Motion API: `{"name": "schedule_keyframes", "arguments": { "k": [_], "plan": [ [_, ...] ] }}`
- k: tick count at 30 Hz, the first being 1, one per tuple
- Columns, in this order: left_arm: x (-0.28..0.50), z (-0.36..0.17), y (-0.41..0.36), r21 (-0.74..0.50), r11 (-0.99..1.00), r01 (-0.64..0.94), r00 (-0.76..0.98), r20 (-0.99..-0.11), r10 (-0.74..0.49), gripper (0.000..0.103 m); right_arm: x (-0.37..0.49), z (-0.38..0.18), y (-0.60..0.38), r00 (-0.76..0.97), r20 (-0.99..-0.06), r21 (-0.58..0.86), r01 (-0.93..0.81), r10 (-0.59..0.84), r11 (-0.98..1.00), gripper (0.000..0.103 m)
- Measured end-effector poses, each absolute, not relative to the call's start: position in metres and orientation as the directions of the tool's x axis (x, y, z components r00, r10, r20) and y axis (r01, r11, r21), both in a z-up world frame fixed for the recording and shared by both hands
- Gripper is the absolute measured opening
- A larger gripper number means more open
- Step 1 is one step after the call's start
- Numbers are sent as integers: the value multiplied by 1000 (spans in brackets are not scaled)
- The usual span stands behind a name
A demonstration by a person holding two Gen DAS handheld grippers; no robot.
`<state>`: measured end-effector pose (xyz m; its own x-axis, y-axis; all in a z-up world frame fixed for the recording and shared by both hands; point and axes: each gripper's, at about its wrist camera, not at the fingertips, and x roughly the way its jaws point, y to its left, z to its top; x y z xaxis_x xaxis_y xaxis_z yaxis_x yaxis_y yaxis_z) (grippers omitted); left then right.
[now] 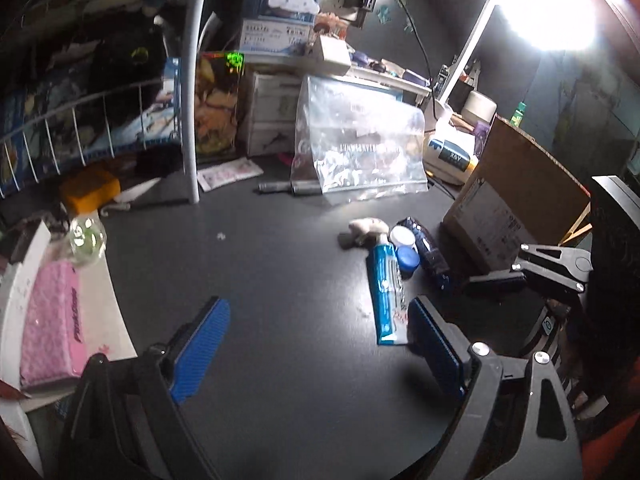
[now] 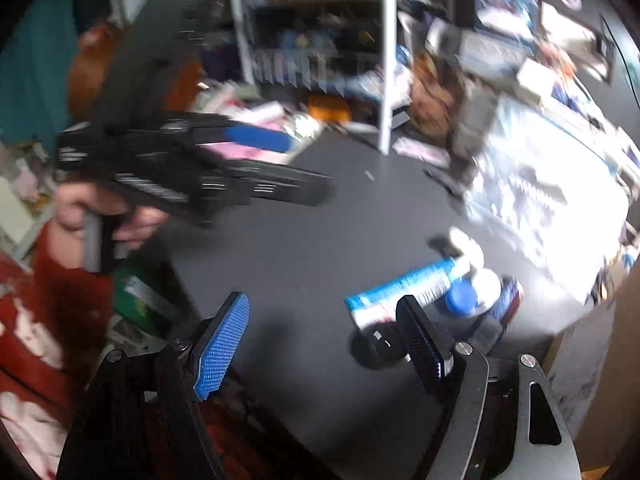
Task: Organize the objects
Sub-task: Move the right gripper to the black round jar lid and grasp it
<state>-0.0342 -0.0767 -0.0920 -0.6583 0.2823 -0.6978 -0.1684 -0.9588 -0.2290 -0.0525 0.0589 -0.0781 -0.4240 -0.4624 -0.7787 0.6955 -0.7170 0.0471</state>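
A blue and white tube (image 1: pixel 387 292) lies on the dark table (image 1: pixel 260 264), beside a blue and white contact lens case (image 1: pixel 405 248), a dark blue packet (image 1: pixel 428 252) and a crumpled tissue (image 1: pixel 362 231). My left gripper (image 1: pixel 316 328) is open and empty, its right finger next to the tube's near end. My right gripper (image 2: pixel 320 332) is open and empty over the table's near edge; the tube (image 2: pixel 404 284) lies just beyond its right finger. A small black round thing (image 2: pixel 378 346) sits by that finger. The right wrist view is blurred.
A cardboard box (image 1: pixel 512 200) stands at the right. A clear zip bag (image 1: pixel 356 148) stands at the back, with a white wire rack (image 1: pixel 100 120) at the left. A pink pack (image 1: pixel 52 320) lies on a white tray (image 1: pixel 108 300). A bright lamp (image 1: pixel 548 12) glares.
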Motion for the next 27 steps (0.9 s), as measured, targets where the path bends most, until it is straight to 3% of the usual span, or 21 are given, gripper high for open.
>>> {"name": "schedule_keyframes", "arguments": {
  "k": [5, 18, 27],
  "plan": [
    [-28, -117, -69, -268, -946, -183, -613, -721, 323, 89, -65, -113, 73, -440, -814, 10, 642, -379, -767, 72],
    [-32, -119, -51, -307, -920, -244, -571, -721, 392, 89, -79, -132, 82, -442, -825, -8, 632, -352, -775, 35],
    [-39, -106, -34, -370, -867, -332, -514, -700, 496, 89, -70, -124, 80, -456, -807, -18, 654, -375, -756, 35]
  ]
}}
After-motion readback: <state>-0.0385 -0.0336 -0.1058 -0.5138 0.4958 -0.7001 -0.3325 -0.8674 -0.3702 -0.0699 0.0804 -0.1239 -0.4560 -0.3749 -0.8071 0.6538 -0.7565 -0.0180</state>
